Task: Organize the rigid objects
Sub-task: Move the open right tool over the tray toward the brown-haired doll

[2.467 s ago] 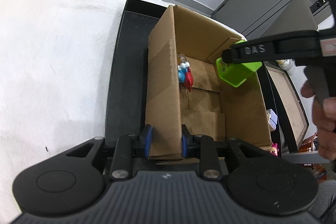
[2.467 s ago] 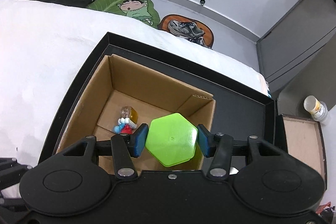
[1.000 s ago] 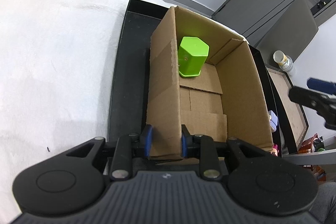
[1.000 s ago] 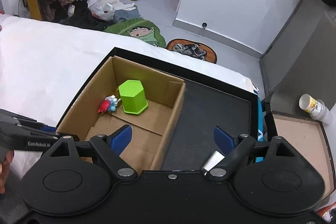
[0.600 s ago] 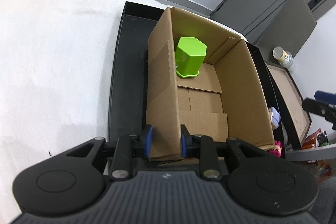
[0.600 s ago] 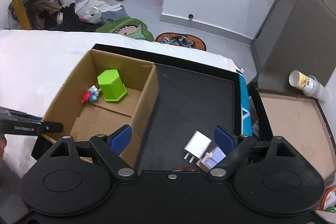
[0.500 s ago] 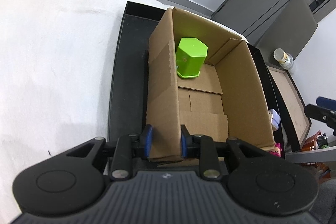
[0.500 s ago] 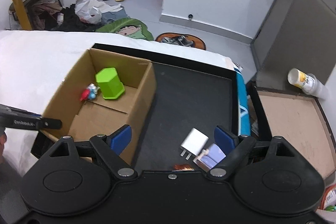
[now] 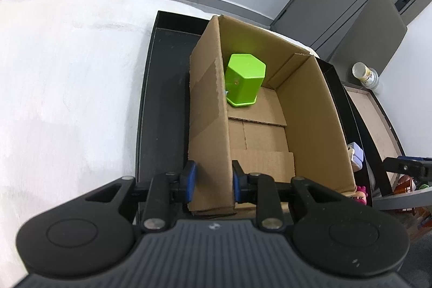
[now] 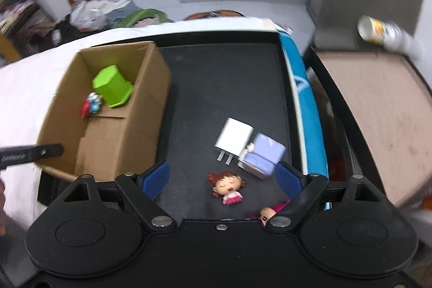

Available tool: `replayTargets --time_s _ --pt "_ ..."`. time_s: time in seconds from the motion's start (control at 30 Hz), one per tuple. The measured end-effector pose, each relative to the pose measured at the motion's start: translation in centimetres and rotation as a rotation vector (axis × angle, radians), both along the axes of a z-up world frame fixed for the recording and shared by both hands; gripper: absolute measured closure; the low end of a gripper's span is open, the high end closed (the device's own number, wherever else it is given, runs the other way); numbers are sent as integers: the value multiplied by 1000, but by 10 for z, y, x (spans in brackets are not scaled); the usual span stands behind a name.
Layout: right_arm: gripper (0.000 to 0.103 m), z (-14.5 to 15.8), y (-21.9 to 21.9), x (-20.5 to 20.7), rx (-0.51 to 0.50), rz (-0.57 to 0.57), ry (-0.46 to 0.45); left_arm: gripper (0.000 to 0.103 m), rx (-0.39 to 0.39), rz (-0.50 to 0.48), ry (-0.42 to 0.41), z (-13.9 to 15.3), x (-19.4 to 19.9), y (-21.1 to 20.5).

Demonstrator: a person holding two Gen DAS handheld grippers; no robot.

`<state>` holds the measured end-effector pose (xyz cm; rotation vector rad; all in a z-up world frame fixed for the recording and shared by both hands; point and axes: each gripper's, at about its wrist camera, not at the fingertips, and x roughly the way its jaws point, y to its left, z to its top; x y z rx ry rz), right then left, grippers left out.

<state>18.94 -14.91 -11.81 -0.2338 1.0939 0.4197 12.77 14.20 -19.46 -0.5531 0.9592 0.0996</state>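
A cardboard box point(image 9: 302, 109) stands in a black tray point(image 9: 162, 88). My left gripper point(image 9: 212, 180) is shut on the box's near left wall. A green hexagonal container point(image 9: 244, 82) stands inside at the far end; it also shows in the right wrist view point(image 10: 112, 87), next to a small red and blue figure point(image 10: 90, 104). My right gripper point(image 10: 221, 178) is open and empty above the tray floor point(image 10: 216, 77). Just beyond its fingers lie a white charger point(image 10: 233, 138), a lilac toy block point(image 10: 262, 157) and a doll figure point(image 10: 228, 186). A second doll point(image 10: 268, 212) sits by the right finger.
A blue-and-white item point(image 10: 302, 99) lies along the tray's right rim. A brown board tray point(image 10: 378, 109) with a bottle point(image 10: 383, 31) sits to the right. White cloth point(image 9: 67, 88) covers the surface to the left. Clutter lies on the floor beyond.
My right gripper has swung right and down, away from the box, over the loose toys on the tray. The green container stays in the box. My left gripper keeps hold of the box wall.
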Motion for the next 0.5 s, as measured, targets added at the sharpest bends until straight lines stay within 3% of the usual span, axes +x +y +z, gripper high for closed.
replayTargets --time_s 0.17,0.5 --pt "19 -15 -7 6 3 -67 40 78 15 -6 -16 4 1 -2" --pt "25 -44 1 15 -43 -85 107 78 10 1 -24 2 0 -1"
